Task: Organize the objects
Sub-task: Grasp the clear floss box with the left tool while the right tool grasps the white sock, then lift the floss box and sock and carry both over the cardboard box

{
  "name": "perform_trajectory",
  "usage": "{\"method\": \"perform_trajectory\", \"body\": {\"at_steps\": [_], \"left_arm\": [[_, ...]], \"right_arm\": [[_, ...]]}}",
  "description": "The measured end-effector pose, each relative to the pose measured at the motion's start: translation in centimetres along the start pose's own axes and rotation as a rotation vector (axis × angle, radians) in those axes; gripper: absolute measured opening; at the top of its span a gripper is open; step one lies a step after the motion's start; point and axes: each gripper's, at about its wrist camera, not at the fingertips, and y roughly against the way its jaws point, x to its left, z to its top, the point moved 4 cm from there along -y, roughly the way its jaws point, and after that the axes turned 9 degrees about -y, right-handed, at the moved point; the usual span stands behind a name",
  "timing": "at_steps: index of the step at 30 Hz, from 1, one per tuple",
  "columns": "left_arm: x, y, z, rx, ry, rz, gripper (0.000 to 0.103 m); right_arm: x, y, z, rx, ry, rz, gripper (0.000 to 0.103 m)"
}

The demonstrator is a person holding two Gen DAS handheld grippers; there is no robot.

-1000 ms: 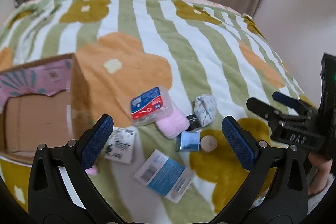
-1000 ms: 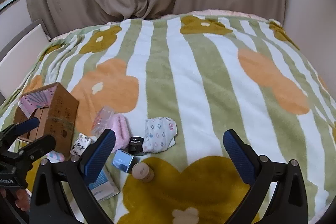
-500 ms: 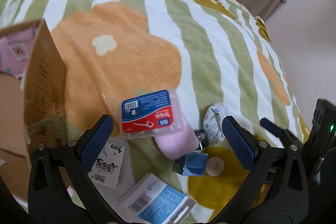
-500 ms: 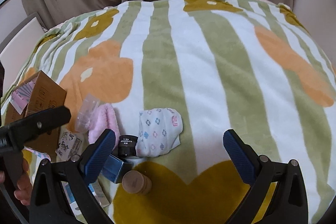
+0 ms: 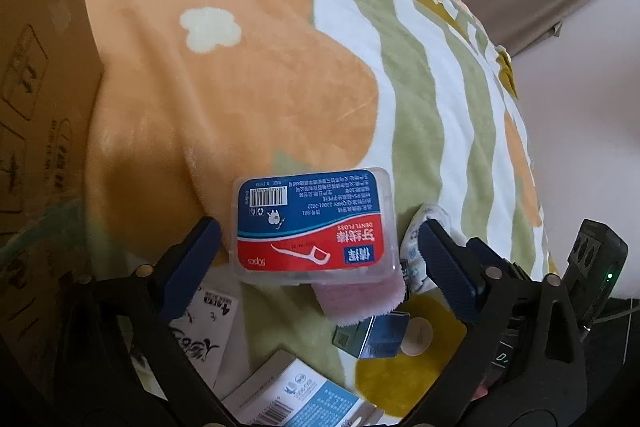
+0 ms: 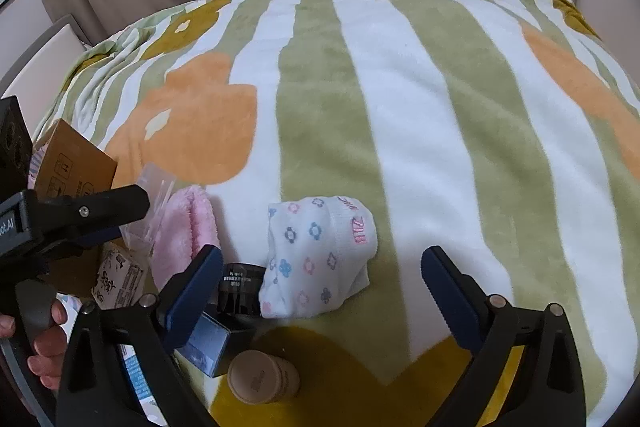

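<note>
The dental floss box (image 5: 316, 227), resting on the pink cloth (image 5: 356, 297), is framed crosswise between the closing, still untouching jaws of the left gripper (image 5: 316, 259); the right gripper (image 6: 320, 287), likewise closing and empty, is aimed at the patterned sock (image 6: 320, 255).

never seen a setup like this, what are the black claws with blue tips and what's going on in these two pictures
They are two hand-held grippers, one per hand of a person, each with a camera looking along its fingers. The left gripper view shows a clear floss-pick box between its closing jaws, not yet pinched, lying on a pink cloth beside a cardboard box. The right gripper, also closing, hangs over a flowered sock. Everything lies on a striped blanket. Nothing is held.
</note>
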Motion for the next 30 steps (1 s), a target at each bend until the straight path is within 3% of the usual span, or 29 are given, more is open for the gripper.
{"method": "perform_trajectory", "body": {"at_steps": [4, 6, 12, 22, 30], "left_arm": [[0.3, -0.8, -0.1, 0.012, 0.008, -0.005, 0.080], [0.2, -0.9, -0.2, 0.012, -0.001, 0.002, 0.080], [0.3, -0.9, -0.1, -0.002, 0.004, -0.002, 0.079], [-0.8, 0.5, 0.4, -0.033, -0.025, 0.003, 0.079], [-3.2, 3.5, 0.9, -0.079, -0.100, 0.027, 0.079]], "right_arm": [[-0.3, -0.6, 0.1, -0.001, -0.006, -0.002, 0.087], [-0.4, -1.2, 0.1, 0.021, -0.018, 0.008, 0.073], [-0.8, -2.4, -0.4, 0.063, -0.058, 0.068, 0.051], [-0.2, -1.5, -0.3, 0.046, -0.021, 0.041, 0.045], [0.2, 1.5, 0.3, -0.005, -0.020, 0.031, 0.044]]}}
